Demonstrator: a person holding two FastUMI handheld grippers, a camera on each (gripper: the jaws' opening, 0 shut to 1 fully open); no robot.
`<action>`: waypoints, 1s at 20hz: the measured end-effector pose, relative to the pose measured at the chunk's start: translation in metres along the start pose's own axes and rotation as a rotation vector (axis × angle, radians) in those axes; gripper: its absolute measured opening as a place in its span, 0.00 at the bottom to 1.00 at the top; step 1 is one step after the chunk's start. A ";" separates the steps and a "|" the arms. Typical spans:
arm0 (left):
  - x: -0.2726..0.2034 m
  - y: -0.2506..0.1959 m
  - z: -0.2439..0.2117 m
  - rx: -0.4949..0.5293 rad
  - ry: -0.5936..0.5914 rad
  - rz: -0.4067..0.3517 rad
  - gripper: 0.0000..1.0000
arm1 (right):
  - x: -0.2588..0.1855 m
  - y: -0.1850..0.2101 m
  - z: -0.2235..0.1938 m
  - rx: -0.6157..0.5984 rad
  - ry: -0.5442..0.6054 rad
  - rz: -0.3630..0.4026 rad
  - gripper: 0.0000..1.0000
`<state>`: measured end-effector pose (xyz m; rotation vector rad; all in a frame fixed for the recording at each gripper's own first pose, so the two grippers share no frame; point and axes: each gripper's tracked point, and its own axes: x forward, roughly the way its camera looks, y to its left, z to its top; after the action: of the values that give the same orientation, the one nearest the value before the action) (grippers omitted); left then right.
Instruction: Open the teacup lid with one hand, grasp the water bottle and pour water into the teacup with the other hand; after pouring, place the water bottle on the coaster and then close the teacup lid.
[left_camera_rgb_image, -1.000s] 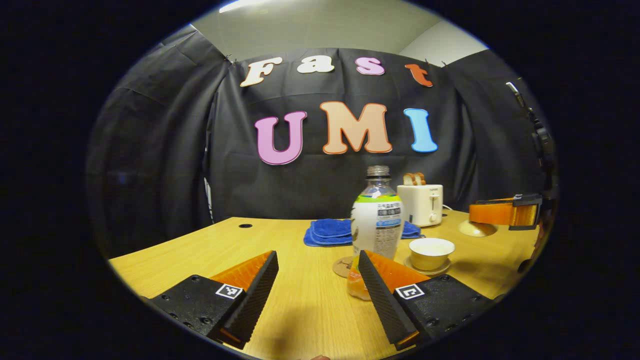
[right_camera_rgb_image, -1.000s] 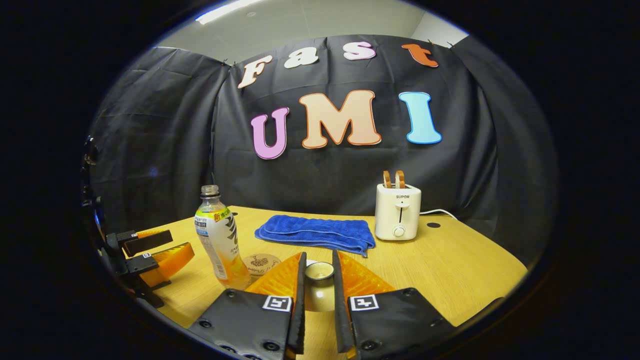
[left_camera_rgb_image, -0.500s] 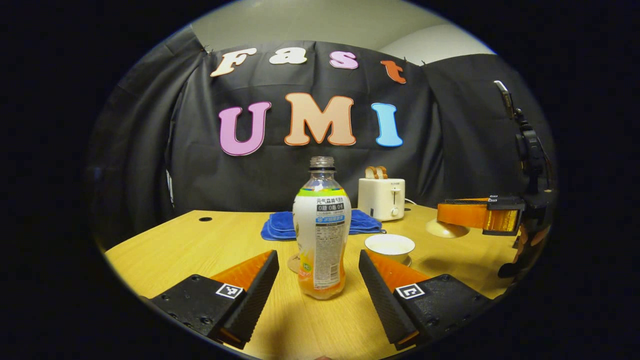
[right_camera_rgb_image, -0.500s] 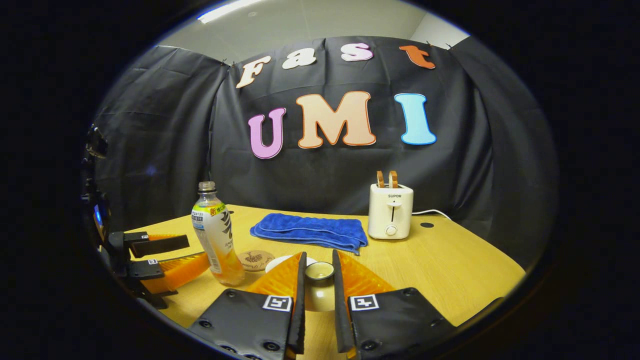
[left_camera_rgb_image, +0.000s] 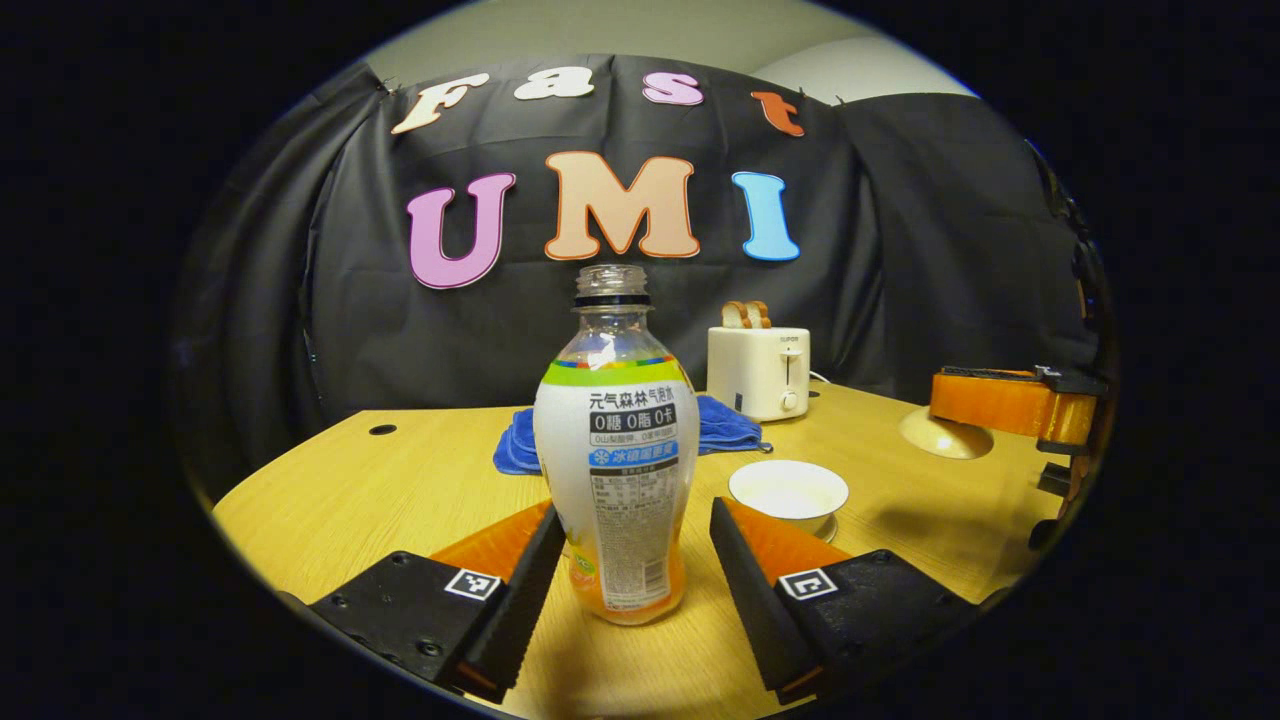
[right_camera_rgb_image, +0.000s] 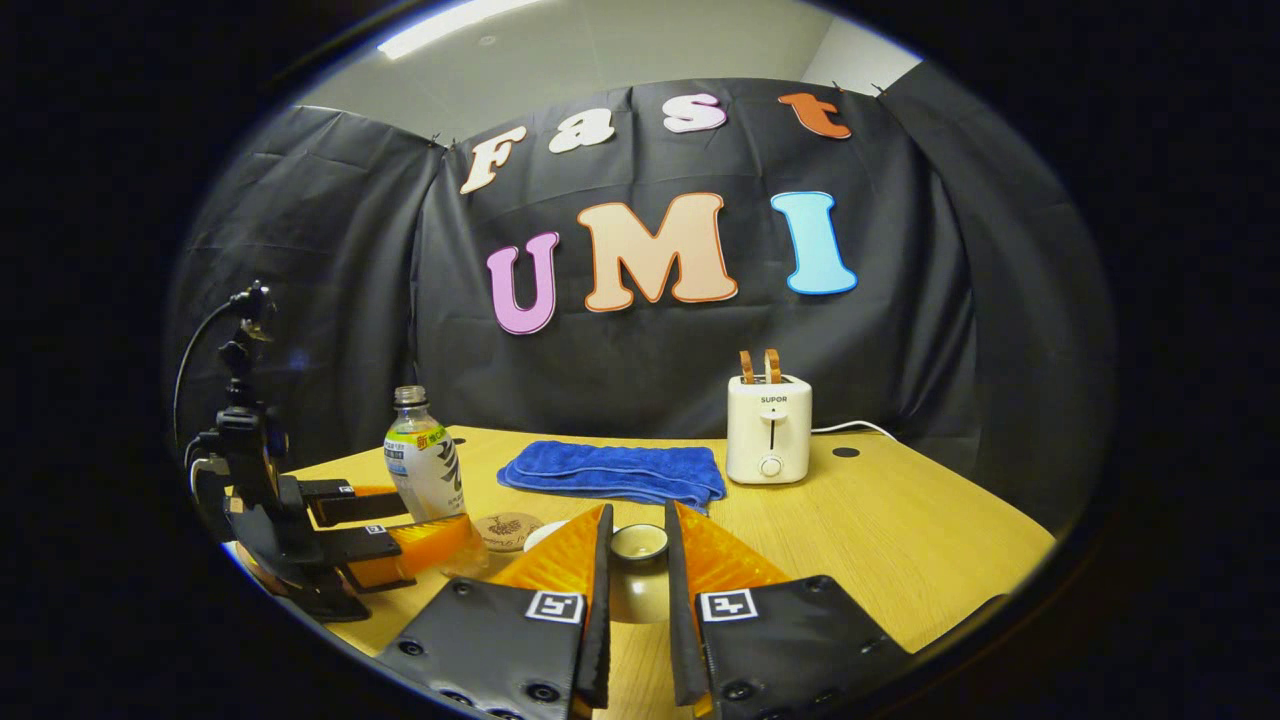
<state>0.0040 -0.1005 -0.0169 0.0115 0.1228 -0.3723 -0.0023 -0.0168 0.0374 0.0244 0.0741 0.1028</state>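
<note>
Closer now, the left tongs (left_camera_rgb_image: 630, 590) sit spread wide on the worktop (left_camera_rgb_image: 400, 490) with the water bottle (left_camera_rgb_image: 618, 450) between them. Right tongs (right_camera_rgb_image: 634, 600) pinch the lid (right_camera_rgb_image: 638, 545). Open teacup (left_camera_rgb_image: 788, 492) sits just right of the left tongs.

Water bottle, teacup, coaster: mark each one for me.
water bottle (left_camera_rgb_image: 615, 470): left gripper view, on the white label.
teacup (left_camera_rgb_image: 788, 491): left gripper view, on the pale inside of the open bowl.
coaster (right_camera_rgb_image: 507, 527): right gripper view, on its printed top face.
</note>
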 end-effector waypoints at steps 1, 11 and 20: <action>0.001 0.002 0.003 0.002 -0.010 0.009 0.82 | -0.001 -0.001 0.001 -0.002 -0.001 0.000 0.28; 0.011 0.012 0.003 0.177 0.031 0.065 0.55 | -0.008 -0.014 0.015 0.029 -0.024 -0.010 0.28; 0.026 0.021 -0.002 0.611 0.119 0.122 0.56 | -0.011 -0.044 0.022 0.029 -0.038 -0.065 0.29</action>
<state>0.0352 -0.0903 -0.0219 0.6429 0.1216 -0.2754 -0.0073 -0.0619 0.0589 0.0533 0.0381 0.0367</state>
